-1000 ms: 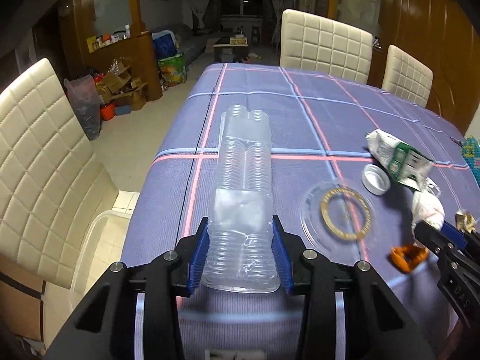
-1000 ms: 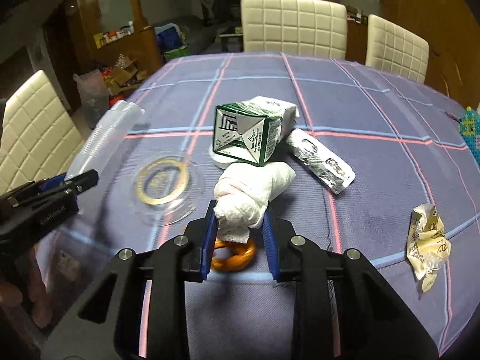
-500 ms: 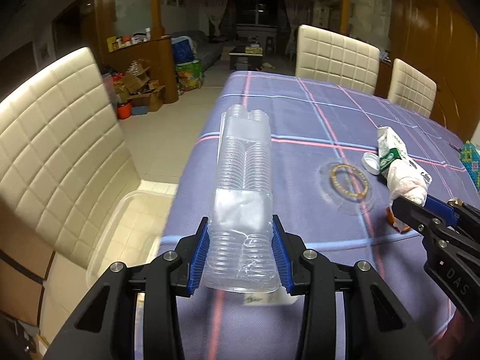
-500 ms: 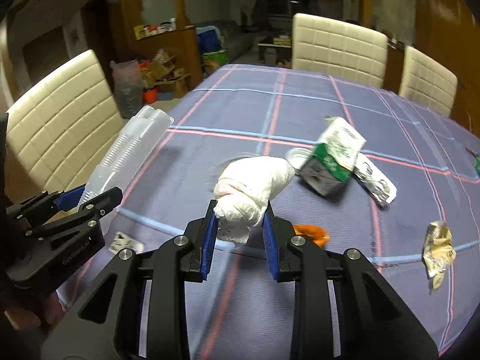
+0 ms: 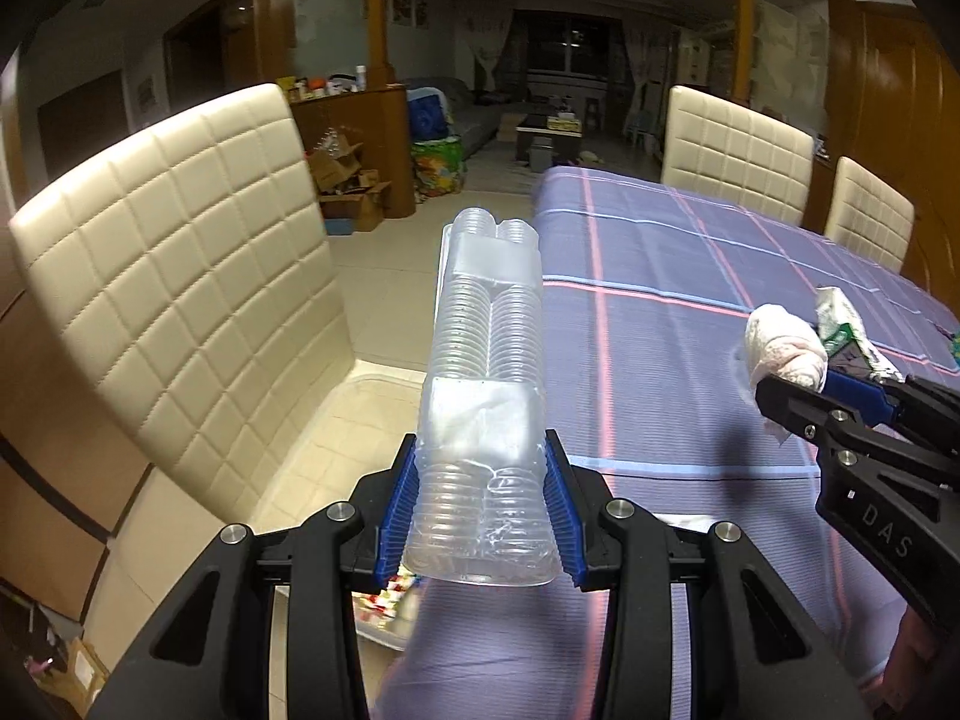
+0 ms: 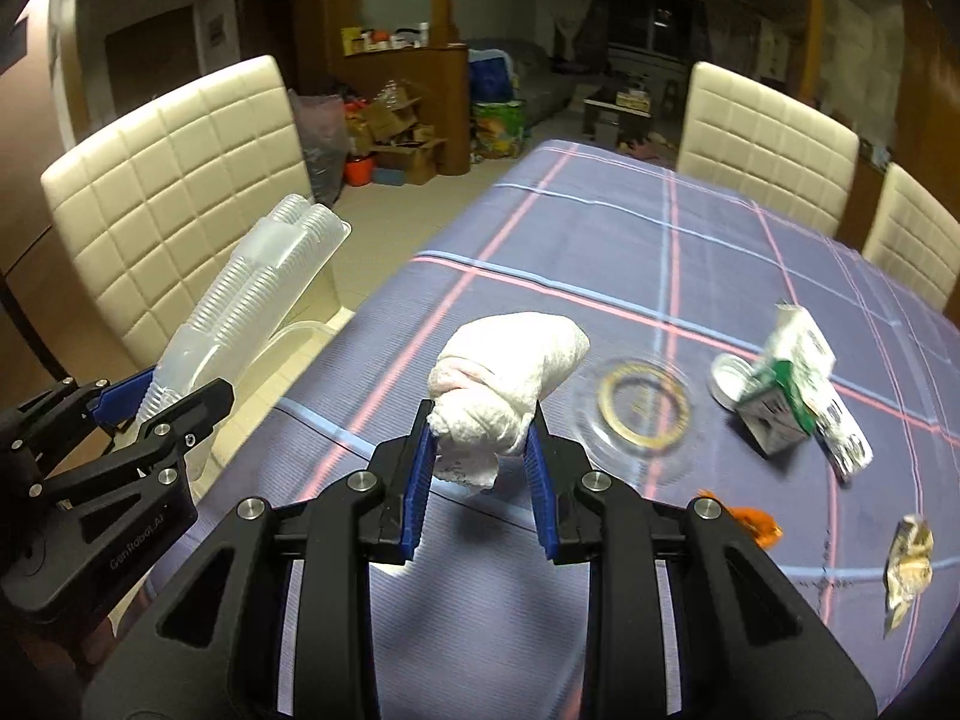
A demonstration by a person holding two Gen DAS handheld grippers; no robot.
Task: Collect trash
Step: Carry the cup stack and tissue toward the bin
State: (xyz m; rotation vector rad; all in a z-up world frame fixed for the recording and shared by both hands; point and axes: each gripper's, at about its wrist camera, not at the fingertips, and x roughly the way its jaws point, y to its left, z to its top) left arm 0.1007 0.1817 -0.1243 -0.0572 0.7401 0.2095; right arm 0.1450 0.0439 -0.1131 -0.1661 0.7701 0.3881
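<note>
The left tool (image 5: 480, 516) pinches a clear plastic tray (image 5: 483, 396) beyond the worktop (image 5: 690, 312) edge, above a clear bin (image 5: 336, 420); the right tool (image 6: 480, 480) pinches a tissue wad (image 6: 504, 384). Carrying step; next, likely hover over the bin and release

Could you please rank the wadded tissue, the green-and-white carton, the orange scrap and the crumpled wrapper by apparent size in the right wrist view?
1. wadded tissue, though nearness inflates it
2. green-and-white carton
3. crumpled wrapper
4. orange scrap
</note>
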